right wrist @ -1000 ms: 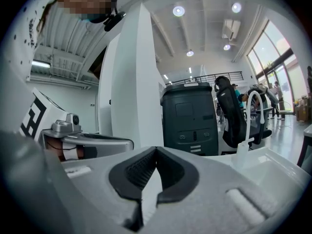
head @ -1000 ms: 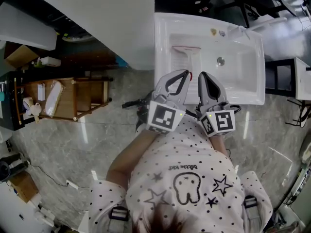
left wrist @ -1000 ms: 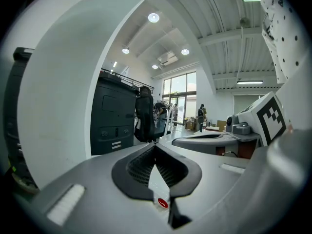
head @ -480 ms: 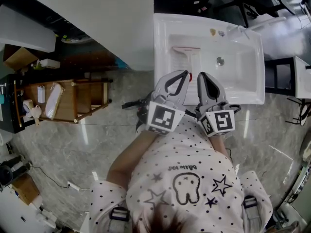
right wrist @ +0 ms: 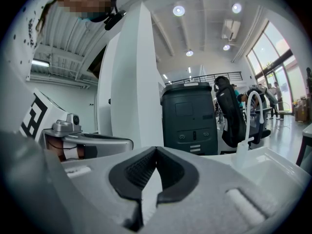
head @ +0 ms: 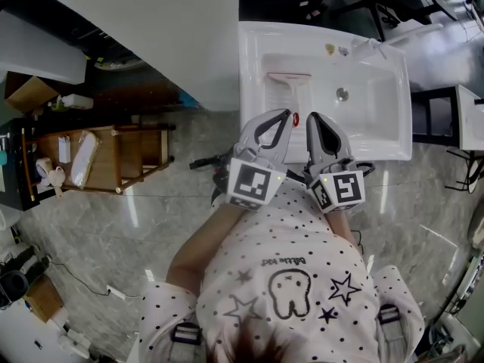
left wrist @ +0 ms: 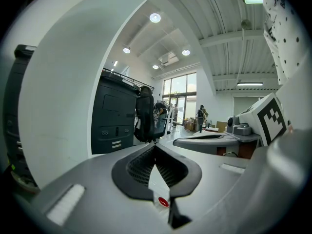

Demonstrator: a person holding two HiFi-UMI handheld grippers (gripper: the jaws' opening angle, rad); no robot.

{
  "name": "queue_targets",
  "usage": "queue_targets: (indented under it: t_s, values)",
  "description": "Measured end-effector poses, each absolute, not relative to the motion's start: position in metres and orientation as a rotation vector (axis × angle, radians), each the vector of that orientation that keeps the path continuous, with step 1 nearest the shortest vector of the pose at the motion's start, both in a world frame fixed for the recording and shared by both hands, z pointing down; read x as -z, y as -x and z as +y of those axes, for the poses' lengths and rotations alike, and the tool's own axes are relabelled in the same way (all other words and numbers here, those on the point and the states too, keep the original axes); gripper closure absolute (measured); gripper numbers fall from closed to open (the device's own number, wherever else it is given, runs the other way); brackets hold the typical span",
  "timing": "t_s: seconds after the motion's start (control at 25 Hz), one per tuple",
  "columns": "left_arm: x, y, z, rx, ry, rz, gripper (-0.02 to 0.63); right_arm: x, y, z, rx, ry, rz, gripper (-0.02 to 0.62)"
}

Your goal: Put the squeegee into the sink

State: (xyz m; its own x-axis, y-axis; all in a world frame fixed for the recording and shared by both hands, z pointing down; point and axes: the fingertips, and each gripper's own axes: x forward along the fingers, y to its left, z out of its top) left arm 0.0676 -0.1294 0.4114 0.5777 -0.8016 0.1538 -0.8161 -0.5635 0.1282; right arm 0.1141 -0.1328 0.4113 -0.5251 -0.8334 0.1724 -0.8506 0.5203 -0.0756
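Covering the near rim of the sink [head: 378, 151], both grippers hide part of the basin's lower edge. The squeegee [head: 290, 89] lies in the basin's left part, blade toward the frame's top, handle running down to a red tip just beside the fingertips of the left gripper [head: 288, 115]; contact cannot be judged. The left gripper view shows those jaws closed together on nothing, the red tip below them. The right gripper [head: 313, 117], right of the handle, is likewise closed and empty.

White sink [head: 374, 127]: 1 squeegee [head: 290, 91] lying flat in basin, left of drain [head: 342, 94].
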Motion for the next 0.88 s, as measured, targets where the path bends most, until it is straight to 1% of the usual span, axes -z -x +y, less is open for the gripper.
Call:
queue_targets:
  t_s: [0.88]
  values:
    - [-0.4105, -0.0615, -0.1220, -0.102, -2.613, -1.354, 0.615, -0.4097, -0.1083, -0.1232, -0.225, -1.466, -2.633, 0.598]
